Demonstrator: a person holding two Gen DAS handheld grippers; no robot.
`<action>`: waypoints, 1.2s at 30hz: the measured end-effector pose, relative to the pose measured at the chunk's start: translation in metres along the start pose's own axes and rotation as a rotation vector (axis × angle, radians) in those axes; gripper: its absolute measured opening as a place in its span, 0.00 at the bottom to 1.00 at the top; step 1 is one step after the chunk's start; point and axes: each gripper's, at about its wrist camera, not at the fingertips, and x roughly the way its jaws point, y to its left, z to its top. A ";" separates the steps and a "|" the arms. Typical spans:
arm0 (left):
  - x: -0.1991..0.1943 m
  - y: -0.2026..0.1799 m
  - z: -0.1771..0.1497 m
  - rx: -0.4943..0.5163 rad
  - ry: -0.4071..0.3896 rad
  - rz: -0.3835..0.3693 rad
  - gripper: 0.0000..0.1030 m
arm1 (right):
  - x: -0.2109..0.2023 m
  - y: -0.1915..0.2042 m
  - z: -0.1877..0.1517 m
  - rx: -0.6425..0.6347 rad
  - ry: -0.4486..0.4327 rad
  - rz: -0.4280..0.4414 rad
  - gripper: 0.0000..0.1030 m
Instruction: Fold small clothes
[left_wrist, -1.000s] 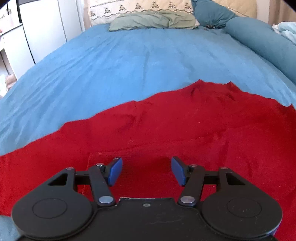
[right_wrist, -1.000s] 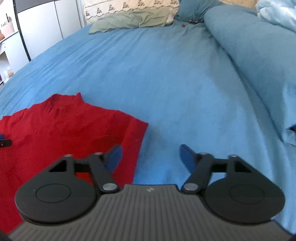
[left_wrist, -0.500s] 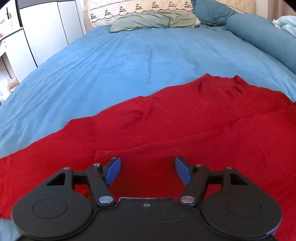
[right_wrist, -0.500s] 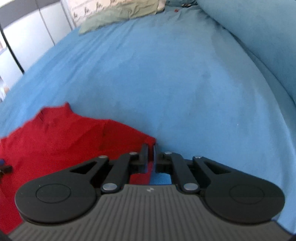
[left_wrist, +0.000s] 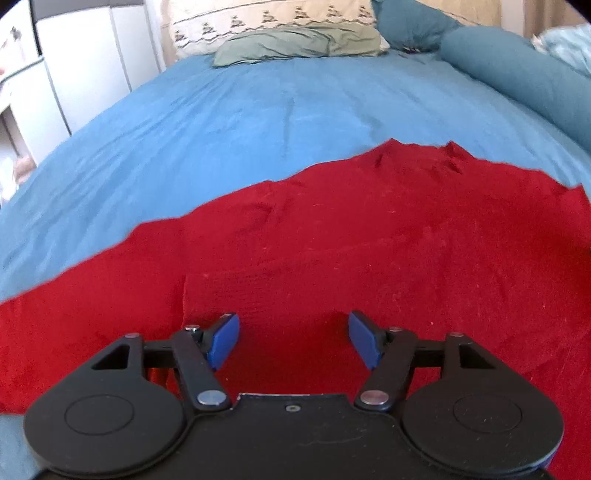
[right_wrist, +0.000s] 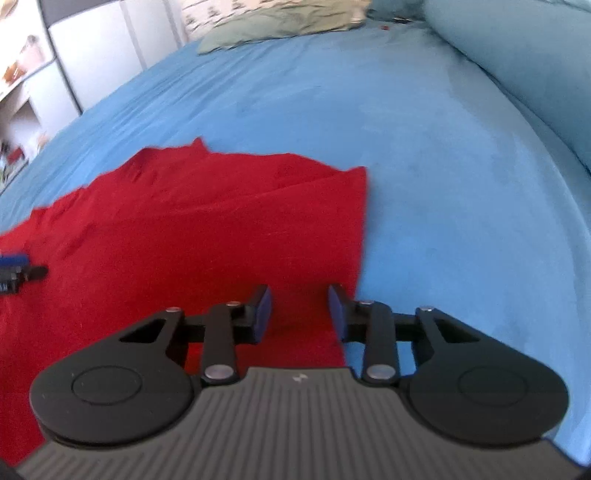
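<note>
One blue bed (left_wrist: 258, 122) carried one red garment (left_wrist: 369, 236), spread flat near its foot. Two pillows (left_wrist: 295, 46) lay at the head. Two tongs hovered over the garment: the left tongs (left_wrist: 293, 341) stood wide open, empty; the right tongs (right_wrist: 300, 315), at its right edge, were opening, gripping nothing.

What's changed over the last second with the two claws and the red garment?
The right claw has shifted from the garment's right edge to above the red cloth; it snapped nearly shut half a second ago and its jaws are now opening, cloth beneath them but nothing pinched. The red garment lies flat on the blue bed cover, barely changed. The left claw stayed open over the hem.
</note>
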 end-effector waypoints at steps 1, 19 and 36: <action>0.000 0.000 0.001 -0.010 0.001 -0.001 0.70 | -0.001 0.002 0.000 -0.009 0.001 -0.008 0.46; -0.151 0.161 -0.010 -0.415 -0.089 0.173 1.00 | -0.095 0.175 0.049 -0.055 -0.108 -0.039 1.00; -0.078 0.370 -0.103 -0.904 -0.015 0.305 0.59 | -0.013 0.305 0.009 0.012 -0.056 -0.062 1.00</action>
